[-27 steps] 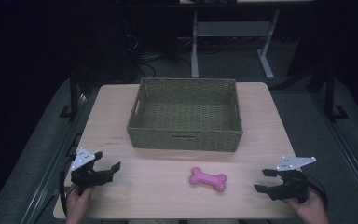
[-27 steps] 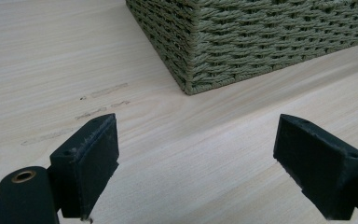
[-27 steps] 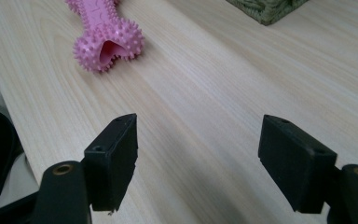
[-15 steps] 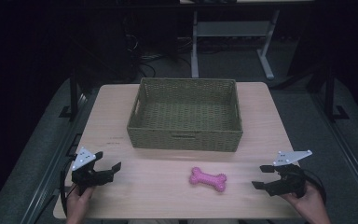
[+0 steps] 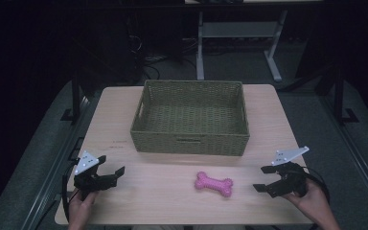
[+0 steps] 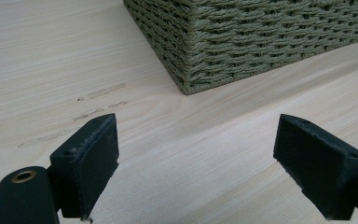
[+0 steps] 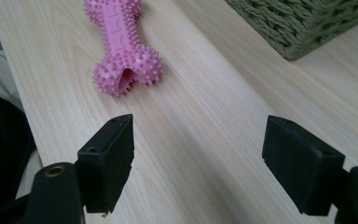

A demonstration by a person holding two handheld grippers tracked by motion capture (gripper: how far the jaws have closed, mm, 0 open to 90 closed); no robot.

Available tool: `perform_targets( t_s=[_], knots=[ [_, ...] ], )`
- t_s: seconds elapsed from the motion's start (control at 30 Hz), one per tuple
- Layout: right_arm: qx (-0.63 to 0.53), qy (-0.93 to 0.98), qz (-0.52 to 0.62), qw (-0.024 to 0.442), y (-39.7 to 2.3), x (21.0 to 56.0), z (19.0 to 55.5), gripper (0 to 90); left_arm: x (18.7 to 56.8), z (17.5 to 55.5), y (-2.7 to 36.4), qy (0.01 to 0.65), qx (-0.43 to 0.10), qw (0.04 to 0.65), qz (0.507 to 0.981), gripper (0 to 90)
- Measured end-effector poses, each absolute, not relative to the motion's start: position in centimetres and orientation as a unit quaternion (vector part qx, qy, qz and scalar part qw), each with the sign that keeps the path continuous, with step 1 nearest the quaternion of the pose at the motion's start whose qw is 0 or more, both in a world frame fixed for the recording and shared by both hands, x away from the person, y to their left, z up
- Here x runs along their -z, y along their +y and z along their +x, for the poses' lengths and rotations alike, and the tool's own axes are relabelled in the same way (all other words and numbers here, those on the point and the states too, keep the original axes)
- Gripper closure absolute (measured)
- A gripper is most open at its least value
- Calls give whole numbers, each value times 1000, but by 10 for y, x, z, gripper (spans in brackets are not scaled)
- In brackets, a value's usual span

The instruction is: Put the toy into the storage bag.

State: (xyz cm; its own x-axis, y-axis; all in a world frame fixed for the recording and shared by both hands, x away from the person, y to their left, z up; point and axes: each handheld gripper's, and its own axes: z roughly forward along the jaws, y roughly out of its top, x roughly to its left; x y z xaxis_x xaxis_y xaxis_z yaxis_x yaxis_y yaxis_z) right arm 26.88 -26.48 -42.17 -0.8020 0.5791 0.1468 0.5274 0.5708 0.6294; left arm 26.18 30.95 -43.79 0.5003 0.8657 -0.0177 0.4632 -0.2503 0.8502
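With both jaw pairs wide and empty, I see the pink spiked bone toy point(image 7: 121, 44) lying lengthwise just ahead of my right gripper point(image 5: 279, 179), the nearer one; my left gripper point(image 5: 100, 175) sits well apart.

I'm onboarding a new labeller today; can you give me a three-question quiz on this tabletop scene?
1. True or false: the pink bone toy lies inside the woven basket.
2. Which gripper is nearer the toy: A) left gripper B) right gripper?
3. Fill in: both grippers' jaws stand ____.

Key
1. False; it lies on the table, in front of the basket.
2. B; in the right gripper view the toy sits just ahead of the jaws.
3. Open, with nothing between them.
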Motion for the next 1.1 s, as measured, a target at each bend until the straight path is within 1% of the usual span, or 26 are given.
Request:
perform_targets(
  t_s=[0.1, 1.1],
  knots=[
    [-337, 890, 306, 32, -259, 420, 272, 243, 438, 262, 310, 441, -237, 425, 754, 133],
    [-297, 921, 250, 26, -216, 401, 290, 240, 438, 263, 310, 441, -238, 424, 754, 134]
  ],
)
